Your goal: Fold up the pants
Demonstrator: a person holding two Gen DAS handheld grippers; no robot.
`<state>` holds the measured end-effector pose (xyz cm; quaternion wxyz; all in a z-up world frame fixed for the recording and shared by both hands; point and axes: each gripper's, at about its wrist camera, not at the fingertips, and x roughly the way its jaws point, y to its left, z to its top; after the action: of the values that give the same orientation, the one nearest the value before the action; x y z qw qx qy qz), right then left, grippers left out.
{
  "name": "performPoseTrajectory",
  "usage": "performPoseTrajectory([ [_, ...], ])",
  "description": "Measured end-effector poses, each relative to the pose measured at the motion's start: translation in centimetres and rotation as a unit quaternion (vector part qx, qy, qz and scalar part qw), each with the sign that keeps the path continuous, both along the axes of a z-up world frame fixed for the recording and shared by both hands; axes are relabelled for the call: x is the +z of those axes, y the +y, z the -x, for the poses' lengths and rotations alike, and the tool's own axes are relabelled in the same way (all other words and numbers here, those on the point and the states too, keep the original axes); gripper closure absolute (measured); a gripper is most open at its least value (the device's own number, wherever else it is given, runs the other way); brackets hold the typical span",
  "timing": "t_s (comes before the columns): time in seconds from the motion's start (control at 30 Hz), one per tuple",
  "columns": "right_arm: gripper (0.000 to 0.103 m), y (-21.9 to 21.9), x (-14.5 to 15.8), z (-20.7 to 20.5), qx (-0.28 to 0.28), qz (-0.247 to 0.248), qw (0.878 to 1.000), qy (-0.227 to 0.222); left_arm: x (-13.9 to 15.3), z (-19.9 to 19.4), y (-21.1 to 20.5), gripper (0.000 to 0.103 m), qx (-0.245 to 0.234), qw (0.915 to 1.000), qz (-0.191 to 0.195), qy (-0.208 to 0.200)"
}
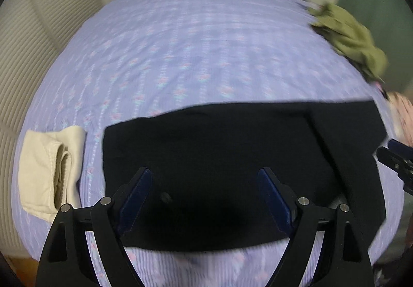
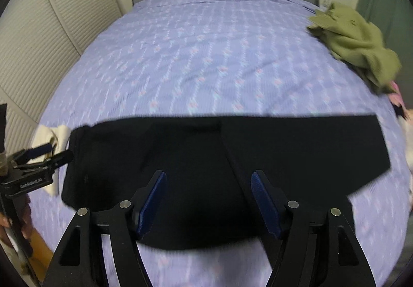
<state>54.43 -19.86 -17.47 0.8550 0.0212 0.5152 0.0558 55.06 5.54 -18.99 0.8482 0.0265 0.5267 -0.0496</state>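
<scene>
Right wrist: black pants [image 2: 206, 171] on bed [image 2: 206, 55]

Open bedspread [image 2: 206, 55] beyond black pants [image 2: 206, 158], cream cloth [image 1: 49, 171] left, green garment [image 2: 356, 47] right.

Dim, flat indoor light, no clear source, no glare. Strong fisheye bend in both views: bed [image 1: 196, 49] bulges like a dome, dark vignette in the corners. Left wrist view heavily motion-blurred, bedspread pattern smeared into streaks, olive garment [image 1: 353, 42] soft at the edges. Right wrist view sharper at the middle, blur toward the rim and along the near edge. Black pants [image 2: 196, 171] crushed to near-solid black, almost no fold detail. Soft faint shadow under the pants' near edge. Mild colour noise throughout.
</scene>
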Motion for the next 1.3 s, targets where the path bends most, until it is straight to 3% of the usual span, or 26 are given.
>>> performPoseTrajectory([
  [0.27, 0.034, -3.8, 2.3, 11.7, -0.062, 0.02, 0.998, 0.011, 3.2, 8.9, -7.5, 0.007, -0.136, 0.9902, 0.009, -0.031],
  [0.43, 0.034, -5.5, 1.4, 17.4, -0.101, 0.024, 0.994, 0.028, 2.9, 12.8, -11.4, 0.006, -0.171, 0.9846, 0.038, 0.002],
  [0.63, 0.034, -8.7, -1.9, 21.8, -0.115, 0.034, 0.991, 0.063, 0.2, 15.6, -16.3, 0.007, -0.174, 0.9835, 0.019, 0.046],
  [0.83, 0.034, -12.4, -6.5, 23.1, -0.099, 0.058, 0.986, 0.117, -3.6, 17.2, -20.9, 0.007, -0.158, 0.9831, -0.005, 0.092],
  [1.07, 0.034, -16.0, -13.6, 22.6, -0.079, 0.072, 0.973, 0.203, -7.9, 17.2, -24.7, 0.007, -0.122, 0.9802, -0.053, 0.147],
  [1.3, 0.035, -16.7, -18.3, 21.0, -0.039, 0.094, 0.966, 0.239, -8.5, 17.3, -26.2, 0.007, -0.095, 0.9796, -0.073, 0.161],
])
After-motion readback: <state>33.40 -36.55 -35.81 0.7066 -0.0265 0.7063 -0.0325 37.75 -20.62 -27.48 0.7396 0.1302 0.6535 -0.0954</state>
